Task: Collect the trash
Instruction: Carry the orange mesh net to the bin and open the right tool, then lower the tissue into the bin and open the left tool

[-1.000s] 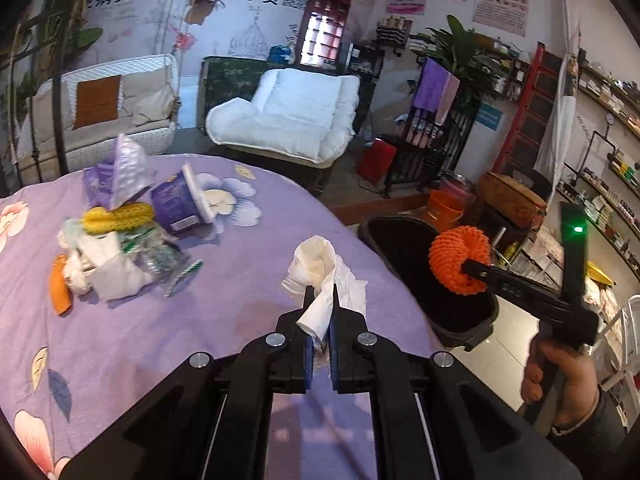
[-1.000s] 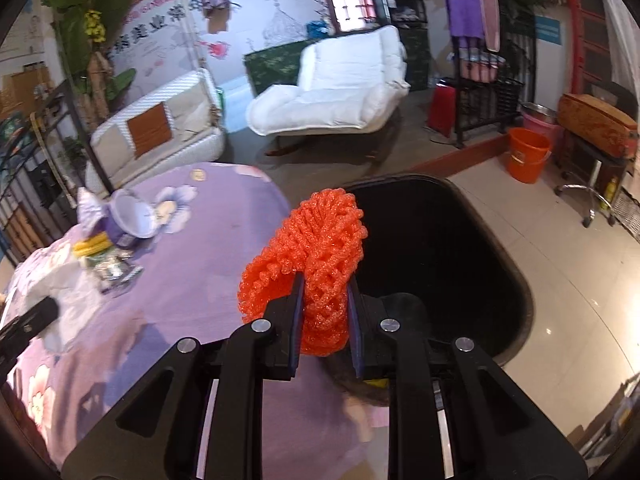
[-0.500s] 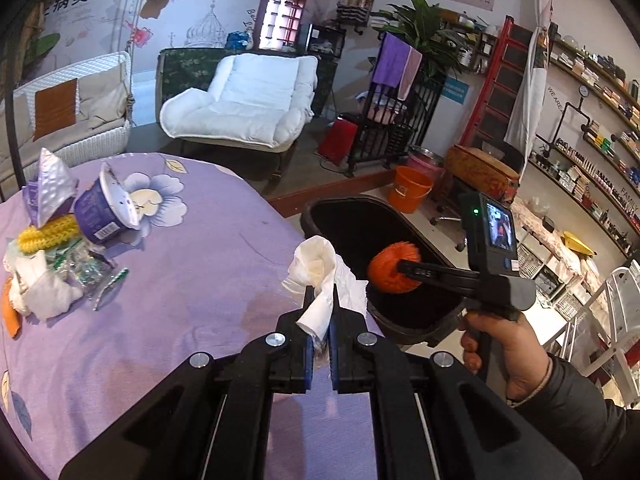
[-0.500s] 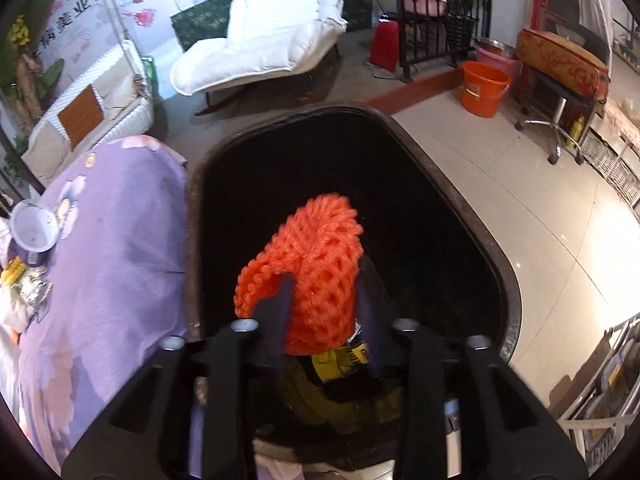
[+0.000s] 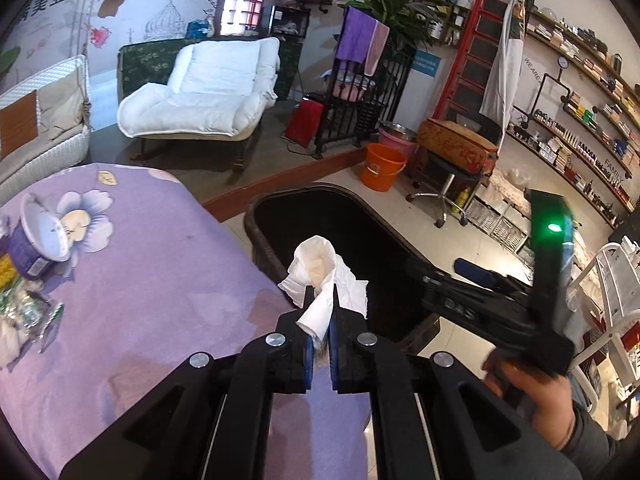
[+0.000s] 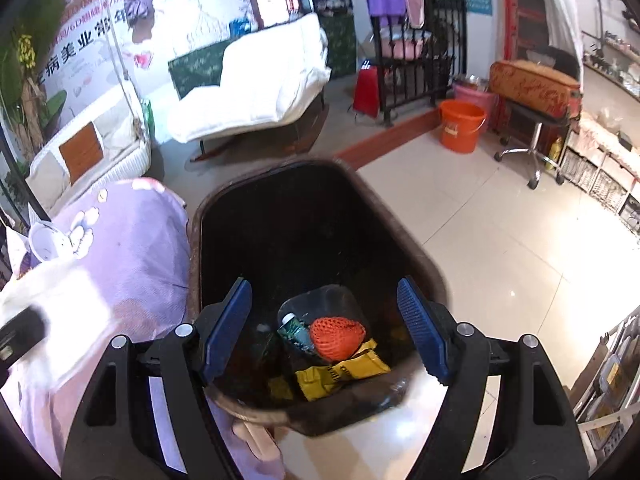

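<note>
So, L gripper [image 5: 320, 312] is clamped on a crumpled white tissue [image 5: 320, 276], pinched at a twisted tail low on the wad w/ the bulk puffing out above the fingertips; it hangs right at the edge where the purple tablecloth [image 5: 140, 280] meets the black trash bin [image 5: 256, 216], partly over the bin mouth. R gripper [image 6: 324, 332] is spread wide & holding nothing, poised over the bin opening; in the left-wrist view only its body & the hand around it show, off to the right. Down at the bin bottom sit the orange foam net [image 6: 338, 338], a yellow wrapper [image 6: 340, 372] & a green-labelled bottle [image 6: 294, 330]. Handling-wise, tissue looks v. light, soft, no stiffness, prob. a bit stained/damp in the middle, so it may cling to the pads when let go; not fragile, can't slip much since it compresses. Best hold is where it is now, on the bunched twist, not a loose flap that could tear. More trash is left on the table: purple yogurt cup [image 5: 38, 244] on its side, clear plastic wrapper [image 5: 28, 308] near it. Cup is light but rigid-ish, thin wall – grab across the rim or body gently; wrapper is crinkly & slick, pinch a fold.
</note>
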The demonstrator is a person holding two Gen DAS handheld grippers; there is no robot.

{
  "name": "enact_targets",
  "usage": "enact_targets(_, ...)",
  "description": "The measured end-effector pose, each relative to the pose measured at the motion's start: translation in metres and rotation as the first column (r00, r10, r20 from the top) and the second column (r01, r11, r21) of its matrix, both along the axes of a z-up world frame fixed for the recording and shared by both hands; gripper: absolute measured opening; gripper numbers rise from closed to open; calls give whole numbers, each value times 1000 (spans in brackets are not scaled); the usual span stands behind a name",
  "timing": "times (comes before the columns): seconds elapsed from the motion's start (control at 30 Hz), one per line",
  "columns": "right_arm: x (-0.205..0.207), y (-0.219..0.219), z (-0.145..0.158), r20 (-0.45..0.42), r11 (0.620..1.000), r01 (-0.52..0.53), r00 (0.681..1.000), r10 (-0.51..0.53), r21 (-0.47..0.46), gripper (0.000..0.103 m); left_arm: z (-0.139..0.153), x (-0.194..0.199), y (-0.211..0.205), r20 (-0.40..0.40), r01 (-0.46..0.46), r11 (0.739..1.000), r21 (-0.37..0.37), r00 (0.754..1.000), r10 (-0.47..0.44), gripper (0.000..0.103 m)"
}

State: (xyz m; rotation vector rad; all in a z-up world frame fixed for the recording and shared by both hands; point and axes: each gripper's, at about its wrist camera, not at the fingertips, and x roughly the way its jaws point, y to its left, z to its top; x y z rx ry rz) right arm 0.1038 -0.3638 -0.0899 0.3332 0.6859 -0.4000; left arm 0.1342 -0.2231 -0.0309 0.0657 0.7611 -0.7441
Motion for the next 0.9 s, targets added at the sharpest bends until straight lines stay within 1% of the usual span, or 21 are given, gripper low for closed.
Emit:
enact_targets(0.1,-19,-4,7,19,999,38,999,-37,-19,77,-6,8,-17,-24,19,1000,4,1000,-19,7)
enact_targets(0.3,-51,-15,10,44,996,93,995,-93,5,78,-21,20,-52,-59,58,997,43,997,-55,7)
enact_targets(0.43,-61,-23,12,49,993,119,992,-120,9,78,-30,29,-71,-99,73,996,53,993,-67,7)
enact_targets(0.6,-70,-32,13,57,988,154,986,-155,9,78,-43,35,-88,-126,96,992,87,988,-85,7)
enact_targets(0.67,-76,-38,14,61,985,173,983,-173,10,78,-47,36,-98,-130,101,989,111,988,-86,7)
enact_targets(0.73,-80,-42,13,63,981,193,979,-194,9,79,-52,37,-105,-136,114,984,137,986,-95,9)
enact_targets(0.77,-81,-45,14,63,980,200,978,-200,10,80,-54,37,-107,-145,125,981,147,984,-104,17)
enact_targets(0.8,-82,-48,14,61,978,209,976,-209,14,80,-56,36,-110,-150,135,978,160,982,-111,33)
enact_targets(0.83,-84,-50,14,60,976,216,974,-217,17,80,-57,37,-111,-141,133,976,169,984,-110,43)
enact_targets(0.87,-85,-51,14,60,975,220,973,-221,18,80,-57,37,-109,-122,129,976,175,987,-108,59)
enact_targets(0.9,-86,-52,14,63,974,225,972,-225,18,81,-57,35,-109,-104,128,975,180,988,-111,67)
